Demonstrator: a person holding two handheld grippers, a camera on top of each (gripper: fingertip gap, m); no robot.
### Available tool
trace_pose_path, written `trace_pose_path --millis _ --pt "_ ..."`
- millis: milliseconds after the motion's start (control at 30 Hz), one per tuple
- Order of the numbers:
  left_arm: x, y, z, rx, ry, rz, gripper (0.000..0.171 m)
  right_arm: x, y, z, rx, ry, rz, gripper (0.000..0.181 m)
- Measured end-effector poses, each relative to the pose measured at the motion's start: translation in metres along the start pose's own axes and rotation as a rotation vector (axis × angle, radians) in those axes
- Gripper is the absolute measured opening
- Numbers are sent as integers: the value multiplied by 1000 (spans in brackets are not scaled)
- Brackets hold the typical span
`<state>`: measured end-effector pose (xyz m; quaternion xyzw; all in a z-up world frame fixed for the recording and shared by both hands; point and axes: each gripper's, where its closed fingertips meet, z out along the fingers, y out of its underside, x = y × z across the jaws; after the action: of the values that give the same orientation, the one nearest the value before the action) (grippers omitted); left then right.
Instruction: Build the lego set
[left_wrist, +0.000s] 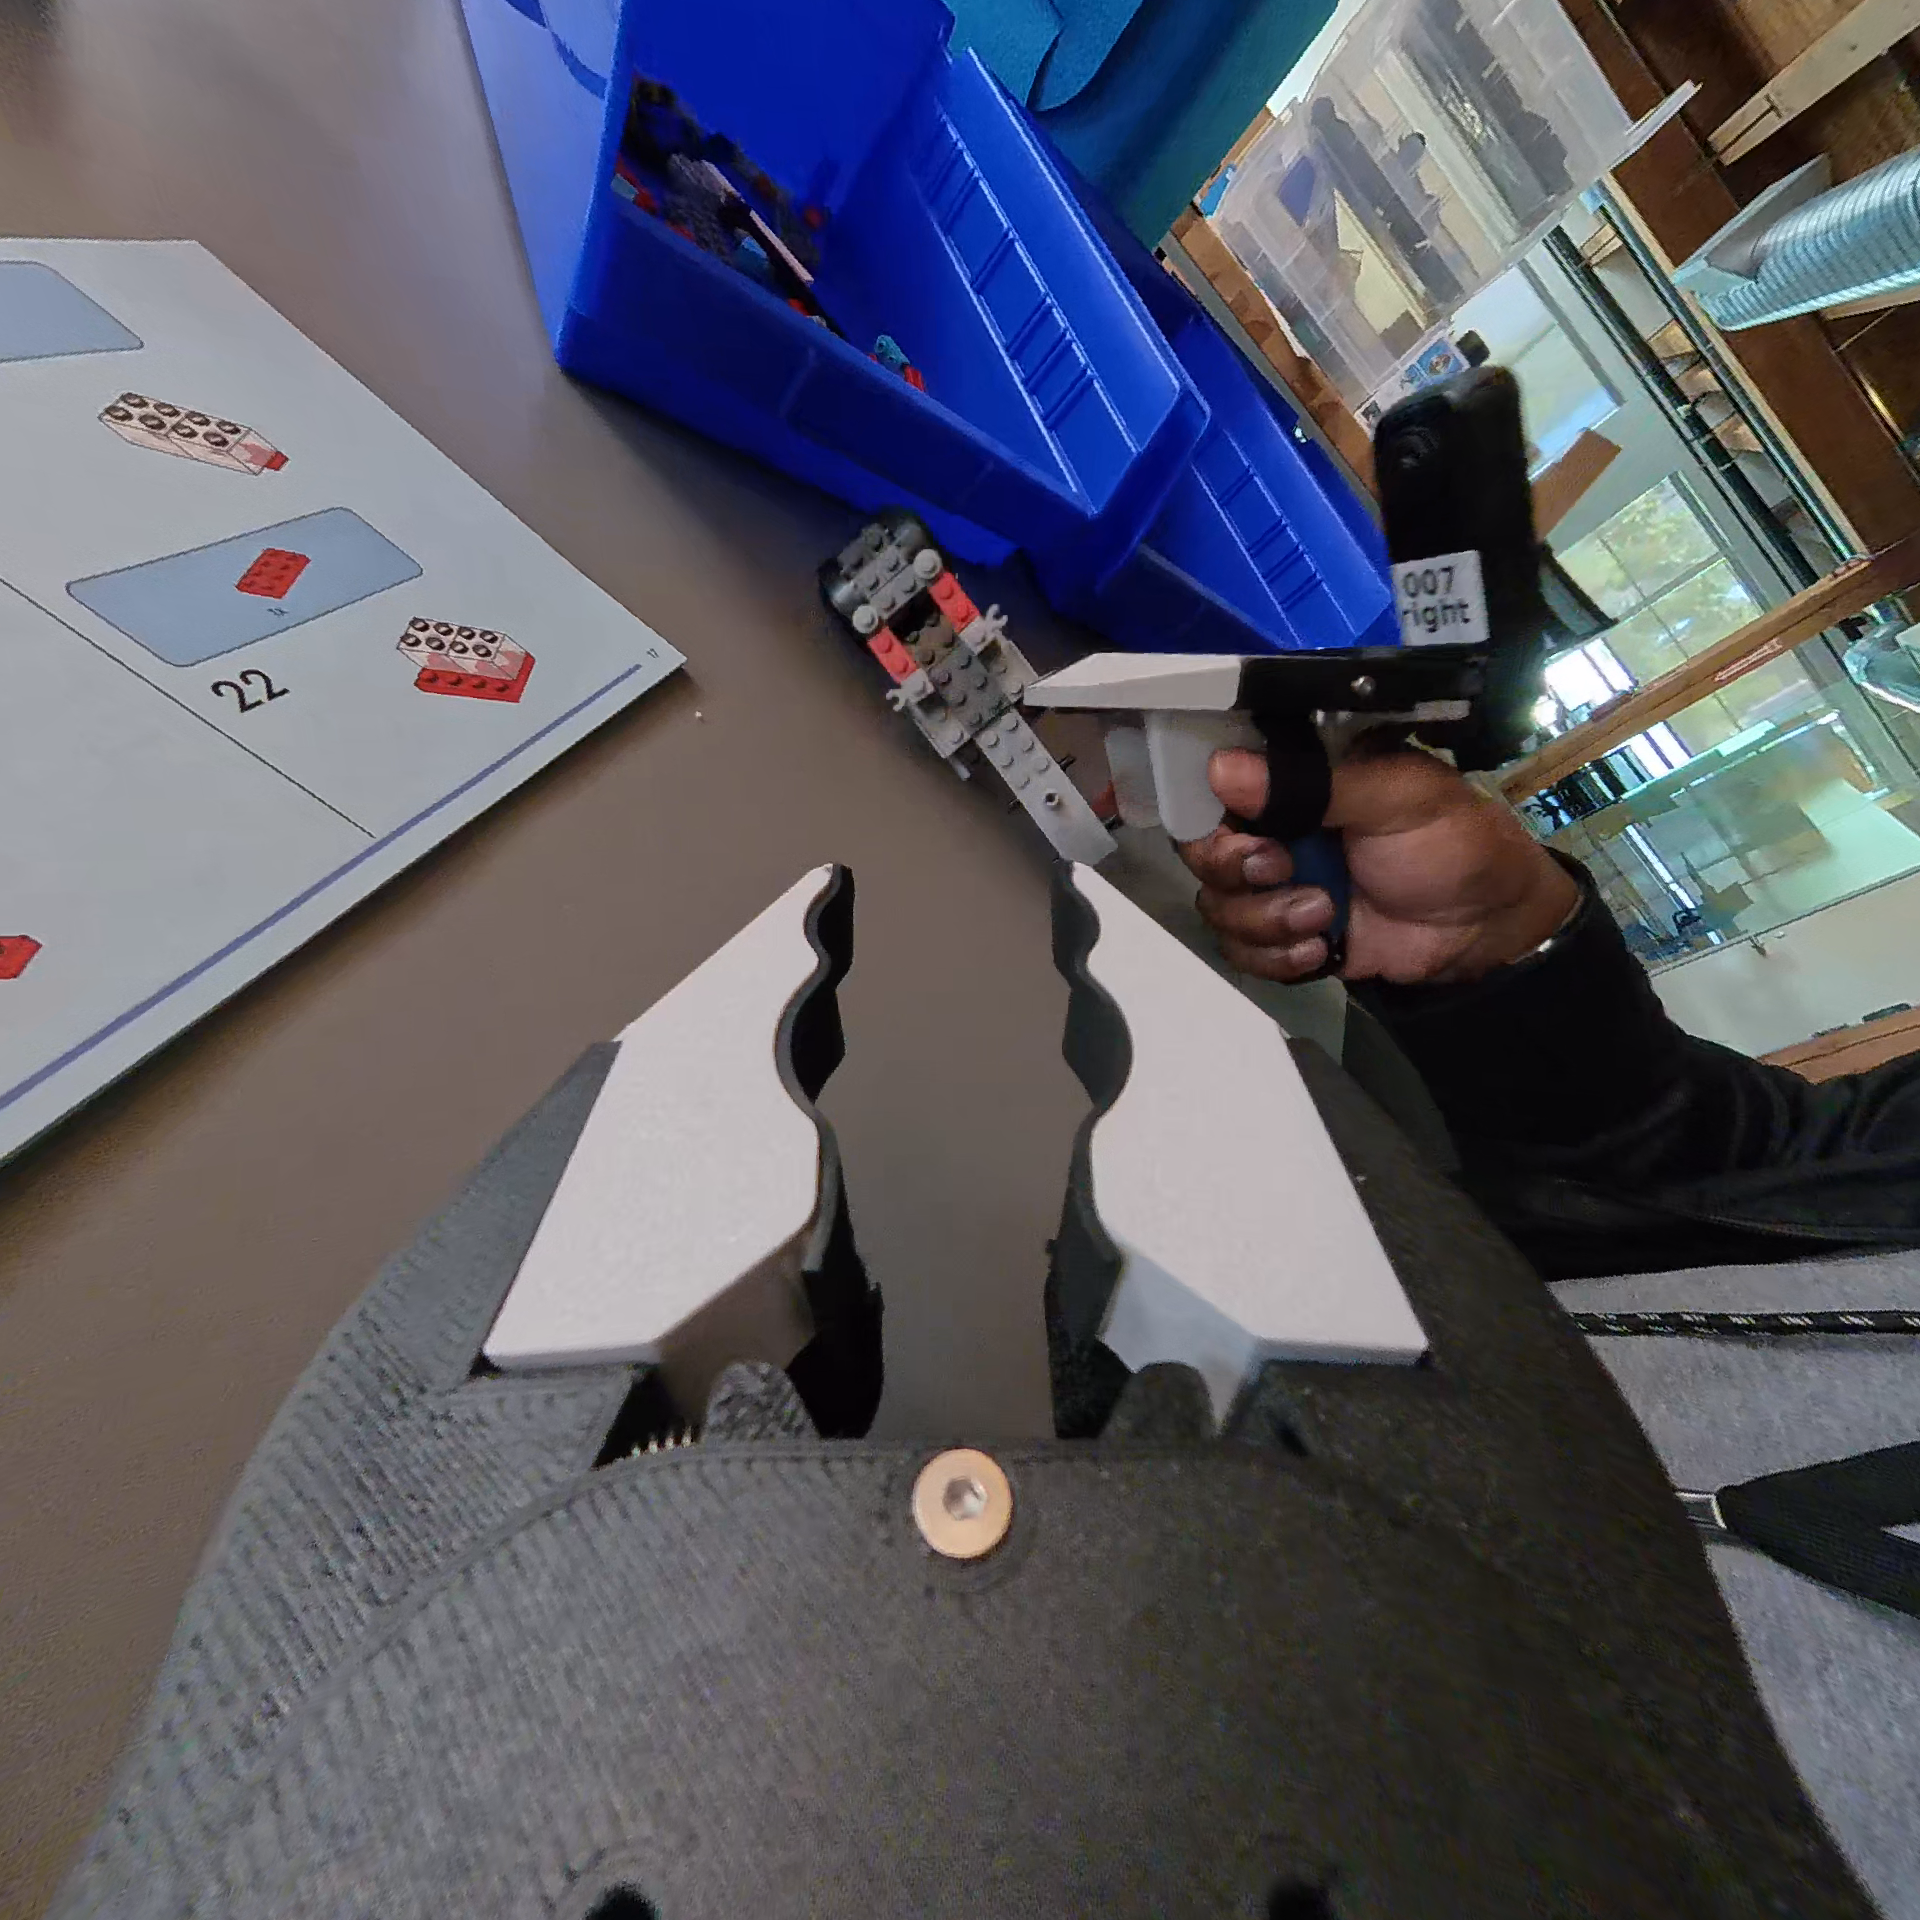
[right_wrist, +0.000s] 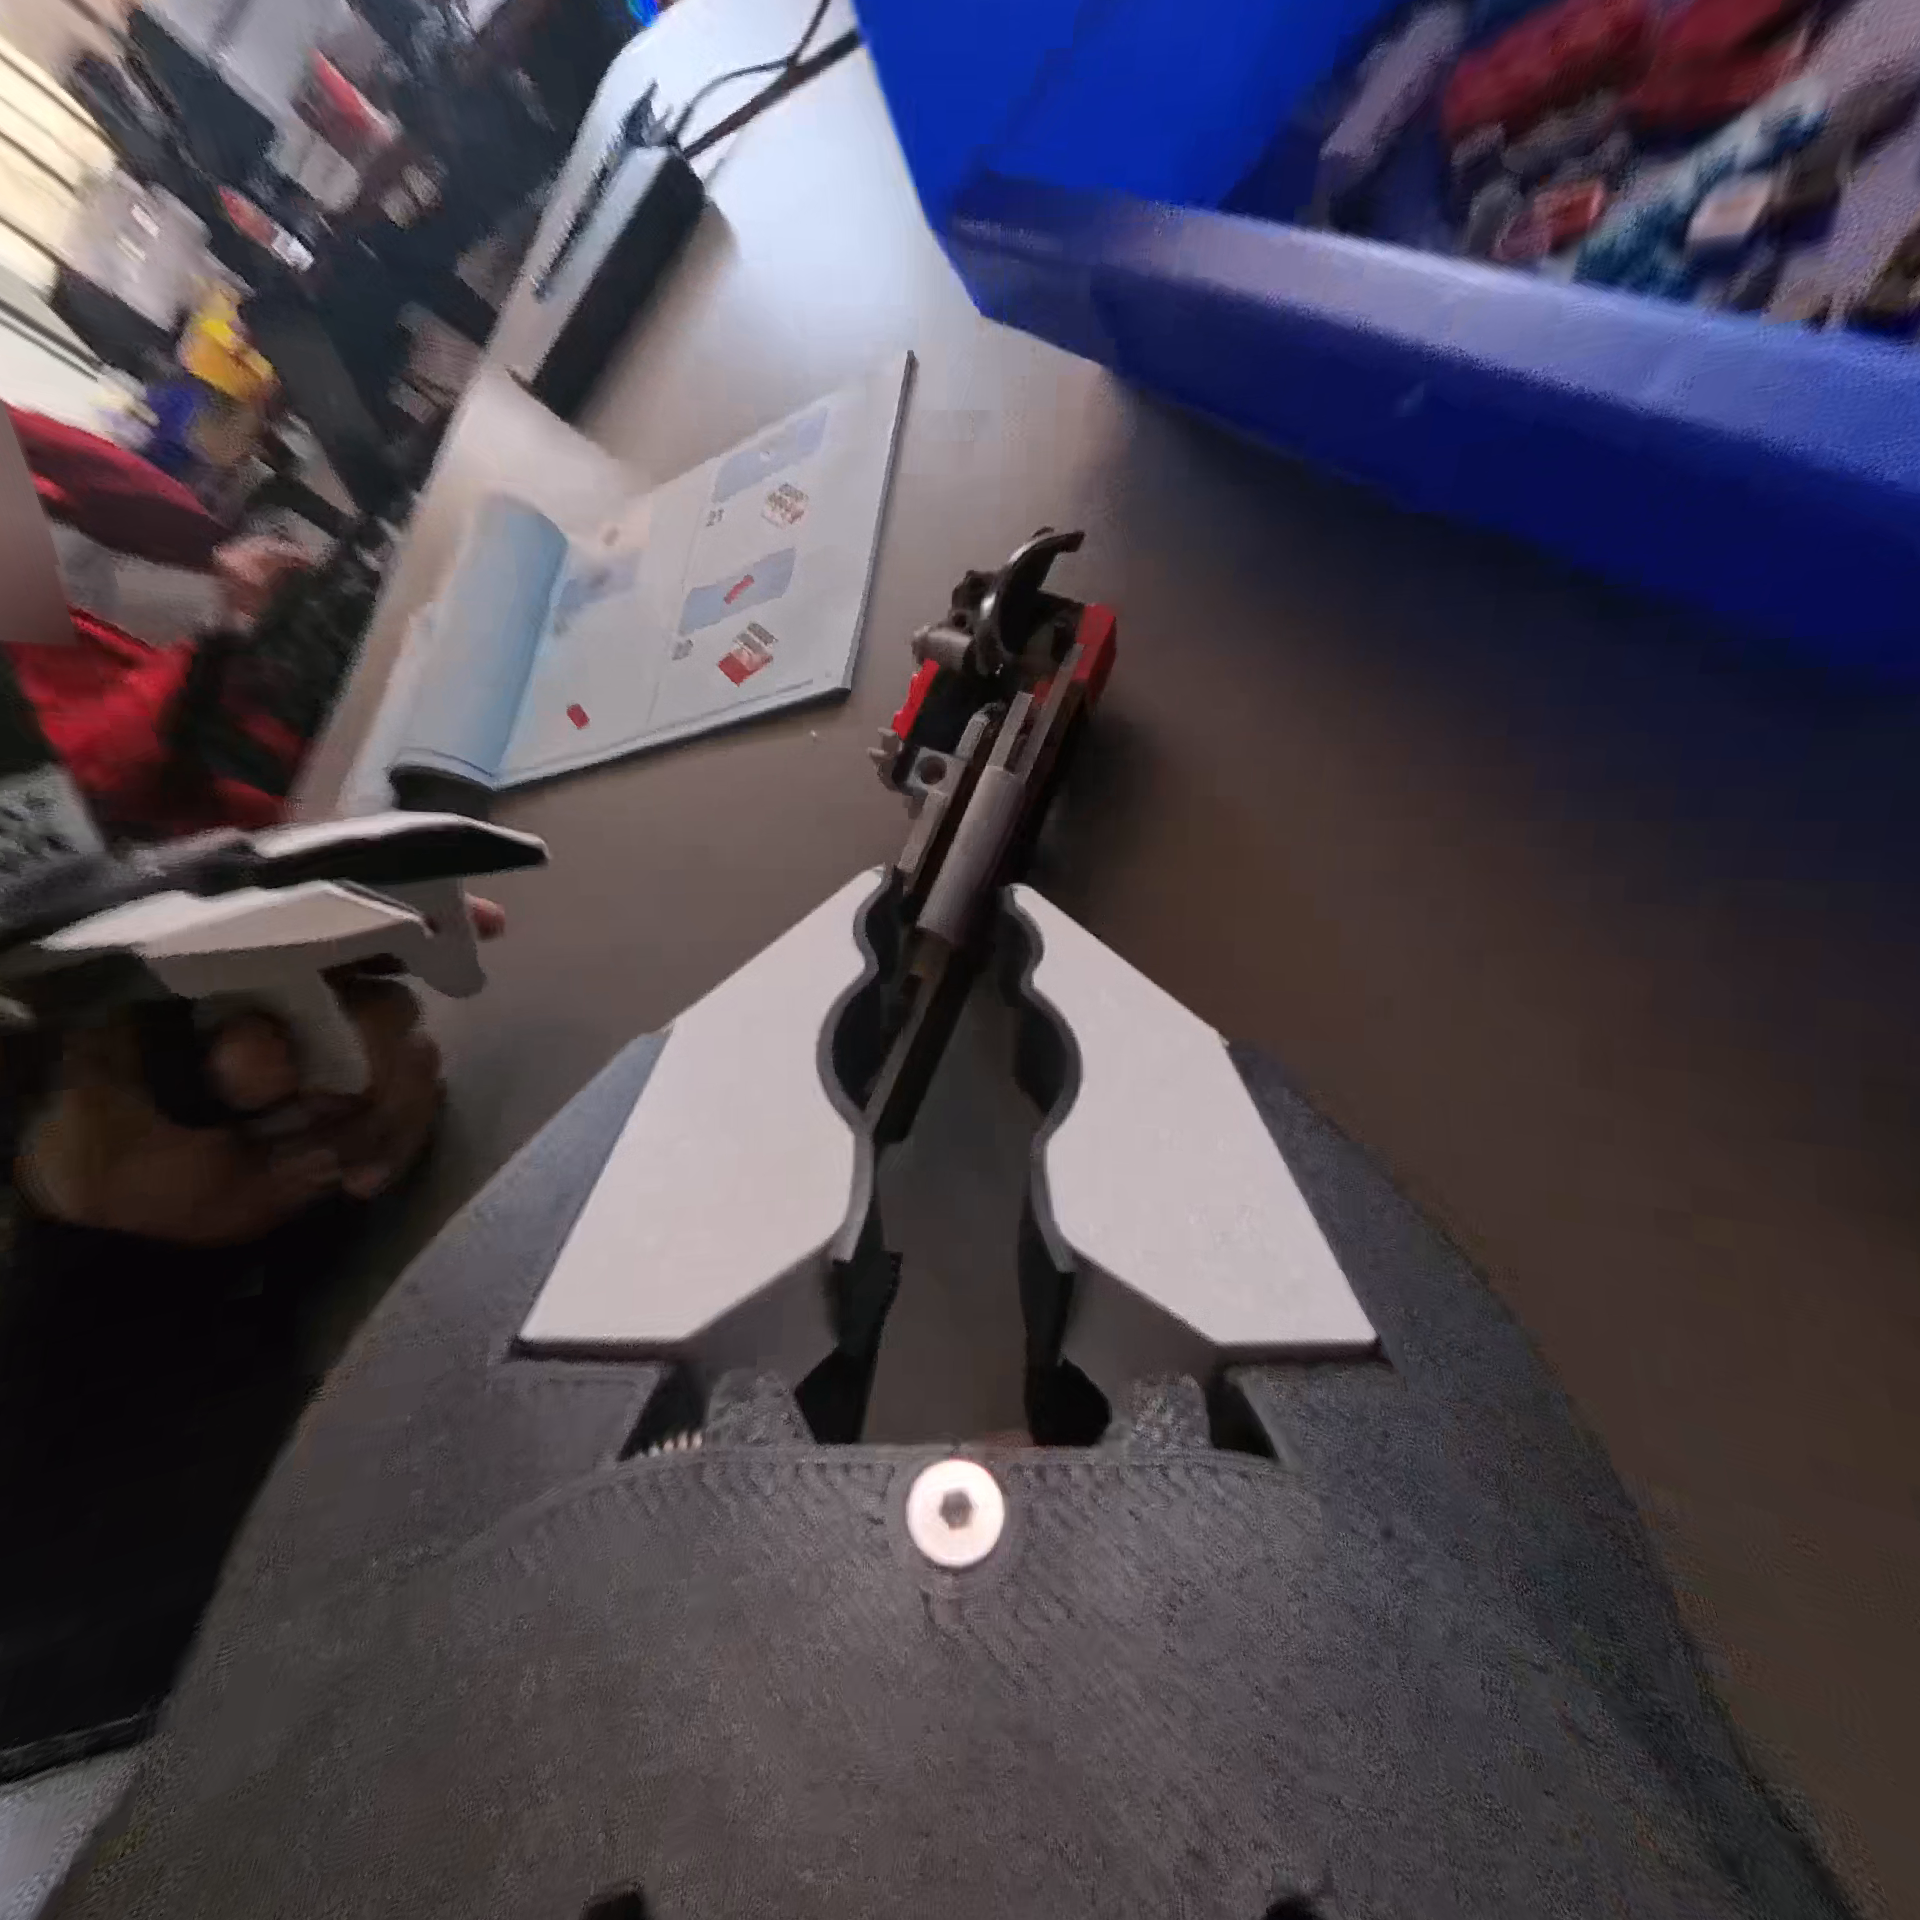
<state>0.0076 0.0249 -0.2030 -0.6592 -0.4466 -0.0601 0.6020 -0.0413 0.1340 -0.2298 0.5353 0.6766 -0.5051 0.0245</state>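
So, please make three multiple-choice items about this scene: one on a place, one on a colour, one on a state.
1. Where does the open instruction booklet lie?
A. in the bin
B. flat on the table
C. in the left claw

2. What colour is the bin of loose bricks?
A. blue
B. yellow
C. white

3. What is the state of the right claw?
A. open and empty
B. out of view
C. shut on the lego model

Key: 1 B, its pages rest on the brown table. 2 A, its walls are blue. 3 C, the grey and red lego model sits between its fingers, while the left claw is open and empty.
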Motion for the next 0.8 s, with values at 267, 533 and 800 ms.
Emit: trace_pose_path --millis 267,533,800 --pt "0 0 0 -2 -1 5 39 32 -4 -15 -3 156 -71 16" --pt "0 -14 -11 91 -5 40 40 16 -25 -33 122 142 -222 33" --pt "-31 -47 -49 241 -229 150 56 -79 -38 -20 260 -165 -302 36"
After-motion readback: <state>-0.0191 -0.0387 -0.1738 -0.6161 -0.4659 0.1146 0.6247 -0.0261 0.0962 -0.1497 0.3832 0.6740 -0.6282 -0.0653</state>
